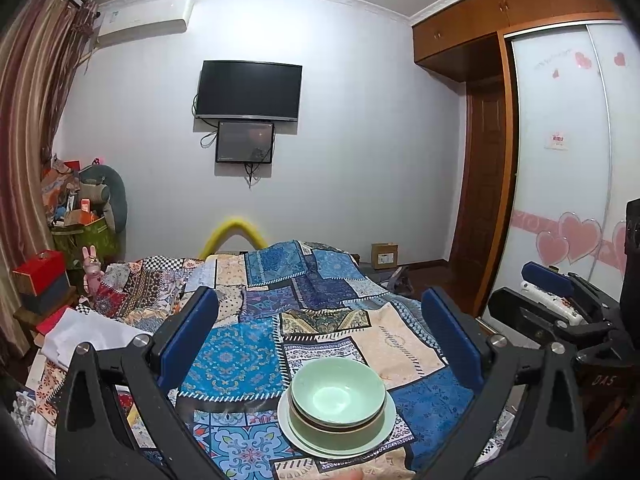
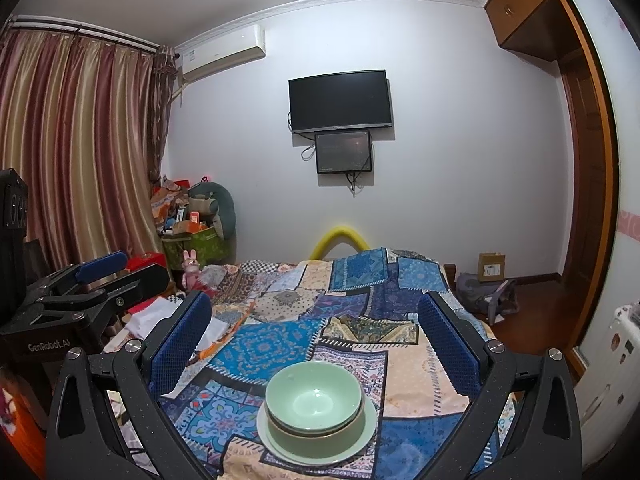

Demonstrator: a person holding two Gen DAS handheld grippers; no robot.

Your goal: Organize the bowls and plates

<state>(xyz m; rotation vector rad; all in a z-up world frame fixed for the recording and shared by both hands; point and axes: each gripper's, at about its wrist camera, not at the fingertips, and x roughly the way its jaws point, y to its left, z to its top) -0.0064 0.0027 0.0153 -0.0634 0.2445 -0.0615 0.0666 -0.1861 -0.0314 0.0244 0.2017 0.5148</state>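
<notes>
Lettering reads "GenRobot.AI" on the black body of the left gripper (image 2: 100, 272) as it shows at the left edge of the right wrist view, and "DAS" is printed on the right gripper (image 1: 548, 280) seen at the right edge of the left wrist view. A cardboard box (image 2: 491, 266) on the floor by the far wall carries a label too small to read.

Stacked on the patchwork bedspread (image 1: 240, 360) are two pale green bowls (image 1: 338, 400), one nested inside the other, the lower one showing a brown rim line. They sit on a pale green plate (image 1: 292, 430) whose edge rings them. The inside of the top bowl is glossy and empty.

Each gripper's blue-padded fingers stand spread wide apart, pinching nothing. In the left wrist view the stack lies low between the fingers (image 1: 188, 336), a little nearer the right one, touching neither. In the right wrist view the stack (image 2: 316, 404) again lies low and about midway between the fingers (image 2: 180, 344), apart from both. The two grippers hover side by side, both facing the dishes and the wall-mounted television (image 2: 340, 100).
</notes>
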